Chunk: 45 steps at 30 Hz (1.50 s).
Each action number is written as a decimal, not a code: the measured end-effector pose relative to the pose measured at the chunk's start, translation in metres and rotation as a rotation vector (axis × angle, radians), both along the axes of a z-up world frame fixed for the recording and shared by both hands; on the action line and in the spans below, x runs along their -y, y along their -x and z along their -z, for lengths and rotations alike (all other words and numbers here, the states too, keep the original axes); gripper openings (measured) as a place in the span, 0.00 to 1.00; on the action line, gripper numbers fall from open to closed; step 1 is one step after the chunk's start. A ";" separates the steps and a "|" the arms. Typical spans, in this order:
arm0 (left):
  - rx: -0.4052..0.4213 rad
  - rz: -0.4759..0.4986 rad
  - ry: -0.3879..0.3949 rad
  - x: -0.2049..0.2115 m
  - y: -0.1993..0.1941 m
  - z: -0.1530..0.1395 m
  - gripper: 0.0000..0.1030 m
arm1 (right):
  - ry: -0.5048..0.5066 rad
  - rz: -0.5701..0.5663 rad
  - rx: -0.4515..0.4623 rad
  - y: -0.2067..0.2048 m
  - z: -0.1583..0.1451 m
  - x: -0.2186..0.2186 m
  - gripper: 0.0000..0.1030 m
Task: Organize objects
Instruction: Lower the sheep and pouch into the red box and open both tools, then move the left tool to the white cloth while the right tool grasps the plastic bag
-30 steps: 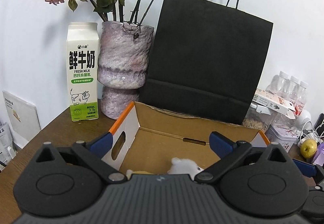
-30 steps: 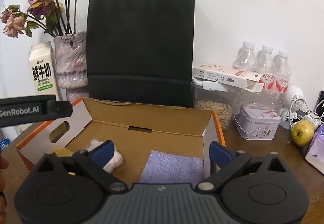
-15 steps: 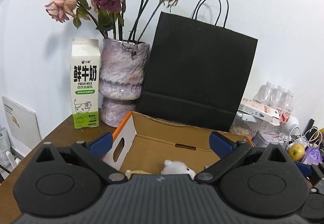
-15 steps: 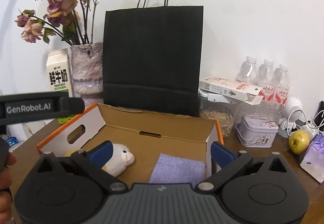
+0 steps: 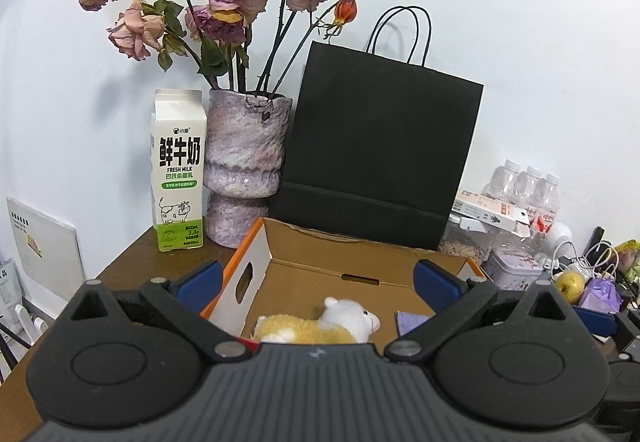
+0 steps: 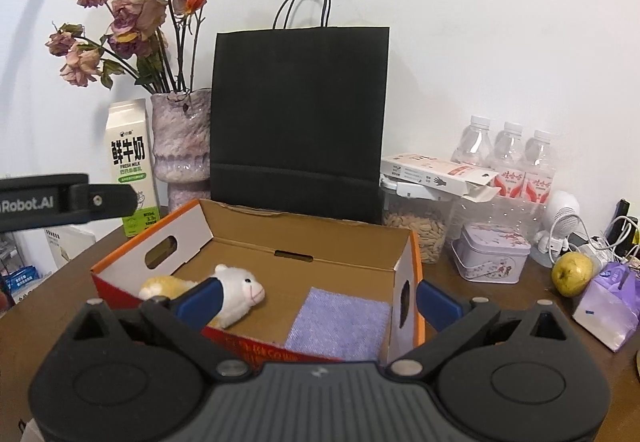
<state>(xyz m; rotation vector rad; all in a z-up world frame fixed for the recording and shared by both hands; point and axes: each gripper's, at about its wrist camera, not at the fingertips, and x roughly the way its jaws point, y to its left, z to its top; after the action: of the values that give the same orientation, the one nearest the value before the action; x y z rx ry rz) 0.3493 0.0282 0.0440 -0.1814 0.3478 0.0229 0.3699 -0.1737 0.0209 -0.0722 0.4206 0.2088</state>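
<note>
An open cardboard box [image 5: 352, 258] [image 6: 304, 238] with orange edges sits on the brown table. Inside lie a plush sheep [image 5: 340, 320] [image 6: 236, 288] with a white head and yellow body, at the left, and a purple cloth [image 6: 340, 324] [image 5: 412, 322] at the right. My left gripper [image 5: 316, 280] is open and empty, held above and in front of the box. My right gripper [image 6: 318, 298] is open and empty, also above the box's near side. The left gripper's body shows at the left edge of the right wrist view [image 6: 60, 200].
A black paper bag [image 6: 298, 118], a vase of dried roses [image 5: 246, 166] and a milk carton [image 5: 178, 170] stand behind the box. Right of it are a seed jar [image 6: 416, 226], a tin [image 6: 494, 258], water bottles [image 6: 508, 158], a pear [image 6: 572, 274] and a purple pouch [image 6: 610, 310].
Both grippers have risen and drawn back from the box, so more of the sheep, the cloth and the box's near wall shows. Both stay open.
</note>
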 end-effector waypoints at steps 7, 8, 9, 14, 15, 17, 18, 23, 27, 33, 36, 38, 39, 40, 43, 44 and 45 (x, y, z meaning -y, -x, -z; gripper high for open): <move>0.000 0.017 -0.017 0.001 0.020 0.003 1.00 | 0.008 0.001 0.017 0.025 -0.003 0.008 1.00; 0.000 0.018 -0.019 0.000 0.024 0.003 1.00 | 0.008 0.000 0.019 0.028 -0.003 0.009 1.00; 0.002 0.020 -0.020 0.000 0.027 0.004 1.00 | 0.009 -0.001 0.021 0.032 -0.003 0.010 1.00; 0.015 0.045 -0.029 -0.002 0.046 0.010 1.00 | 0.006 -0.007 0.038 0.051 -0.004 0.017 1.00; 0.010 0.051 -0.039 -0.001 0.048 0.012 1.00 | 0.003 -0.009 0.046 0.055 -0.004 0.019 1.00; 0.010 0.067 -0.050 0.000 0.055 0.015 1.00 | -0.001 -0.009 0.063 0.065 -0.004 0.021 1.00; 0.011 0.069 -0.053 0.000 0.058 0.017 1.00 | -0.002 -0.010 0.071 0.069 -0.004 0.022 1.00; 0.022 0.101 -0.052 0.000 0.075 0.022 1.00 | 0.010 -0.002 0.110 0.094 0.003 0.029 1.00; 0.016 0.107 -0.077 0.004 0.086 0.027 1.00 | 0.002 0.002 0.100 0.109 0.011 0.037 1.00; 0.006 0.115 -0.093 0.006 0.100 0.036 1.00 | -0.001 0.003 0.085 0.128 0.022 0.044 1.00; -0.009 0.112 -0.091 0.006 0.105 0.042 1.00 | 0.000 0.011 0.076 0.136 0.028 0.048 1.00; -0.020 0.113 -0.093 0.005 0.108 0.045 1.00 | -0.003 0.017 0.071 0.140 0.032 0.052 1.00; -0.027 0.113 -0.097 0.005 0.110 0.047 1.00 | -0.005 0.021 0.068 0.143 0.034 0.054 1.00; -0.032 0.113 -0.100 0.005 0.111 0.049 1.00 | -0.006 0.025 0.064 0.146 0.037 0.056 1.00; -0.049 0.117 -0.102 0.006 0.115 0.054 1.00 | -0.003 0.037 0.056 0.154 0.046 0.062 1.00; -0.054 0.118 -0.099 0.005 0.116 0.056 1.00 | -0.001 0.041 0.052 0.156 0.049 0.064 1.00; -0.057 0.119 -0.095 0.005 0.118 0.058 1.00 | 0.000 0.045 0.052 0.159 0.053 0.066 1.00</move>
<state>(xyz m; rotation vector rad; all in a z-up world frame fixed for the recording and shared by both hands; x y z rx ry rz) 0.2311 0.0235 -0.0144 -0.0654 0.4134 -0.0727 0.2105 -0.2397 -0.0317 -0.0675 0.3702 0.1625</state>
